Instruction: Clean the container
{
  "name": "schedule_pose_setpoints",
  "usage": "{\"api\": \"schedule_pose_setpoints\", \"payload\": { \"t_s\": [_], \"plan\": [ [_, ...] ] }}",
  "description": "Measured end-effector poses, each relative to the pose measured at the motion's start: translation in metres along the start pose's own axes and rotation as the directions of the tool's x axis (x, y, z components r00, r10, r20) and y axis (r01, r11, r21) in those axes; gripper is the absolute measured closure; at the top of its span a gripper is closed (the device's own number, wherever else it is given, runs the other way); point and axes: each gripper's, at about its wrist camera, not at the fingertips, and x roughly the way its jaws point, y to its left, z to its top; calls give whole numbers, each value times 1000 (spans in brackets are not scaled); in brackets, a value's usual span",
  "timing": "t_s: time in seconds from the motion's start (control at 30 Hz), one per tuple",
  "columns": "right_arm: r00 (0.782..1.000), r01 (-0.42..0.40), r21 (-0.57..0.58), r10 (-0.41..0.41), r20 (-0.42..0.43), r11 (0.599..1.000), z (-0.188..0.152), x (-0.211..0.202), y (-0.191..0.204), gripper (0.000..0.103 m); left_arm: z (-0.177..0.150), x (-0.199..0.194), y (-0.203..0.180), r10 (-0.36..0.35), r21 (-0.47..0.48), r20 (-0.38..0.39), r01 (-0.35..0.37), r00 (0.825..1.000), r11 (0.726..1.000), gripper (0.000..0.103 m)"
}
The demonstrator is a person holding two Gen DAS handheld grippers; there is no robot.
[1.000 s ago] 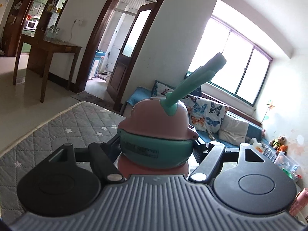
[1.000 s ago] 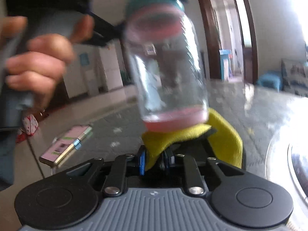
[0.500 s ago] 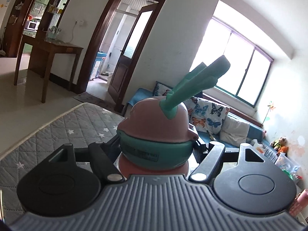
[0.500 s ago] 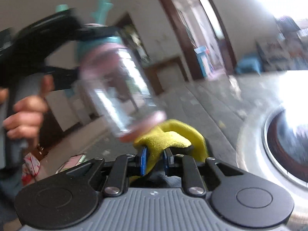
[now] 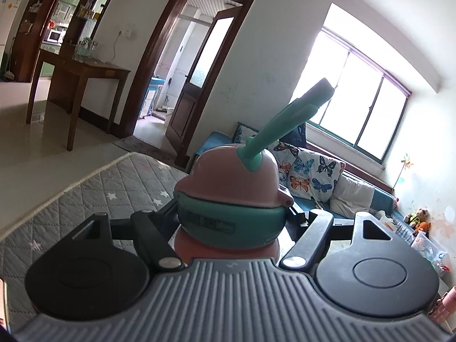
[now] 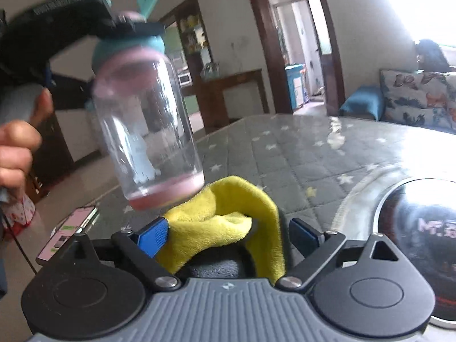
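over quilt (image 6: pixel 299 154), right tool (image 6: pixel 228 236) opening, releasing cloth (image 6: pixel 225 219).

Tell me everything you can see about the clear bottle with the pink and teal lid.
The bottle has a clear, glass-like cylindrical body, apparently empty, with a pink base band and a pale printed figure on its side. Its domed pink lid sits on a teal collar, and a teal antler-shaped handle sticks up from it. The left gripper is clamped on the collar, holding the bottle tilted in the air above the grey star-quilted table cover. The yellow cloth lies just below its base; whether they touch is unclear.
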Motion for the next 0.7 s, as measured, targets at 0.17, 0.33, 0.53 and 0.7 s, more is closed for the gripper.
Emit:
{"api": "schedule_pose_setpoints", "payload": {
  "t_s": [0.17,0.33,0.53,0.7],
  "plan": [
    [999,10,-11,-11,-48,1000,-3,28,3,0,8,-6,4,8,-1,19,-8,1000,1000,30],
    [996,-31,10,32,-83,999,-8,38,13,0,12,-9,5,13,3,29,-13,999,1000,30],
    [987,-49,-10,47,-151,999,-14,48,28,0,15,-13,6,17,-9,31,-16,999,1000,30],
    [992,-9,-78,0,-125,997,-13,52,36,0,19,-17,6,20,-9,40,-19,999,1000,30]
  ]
}}
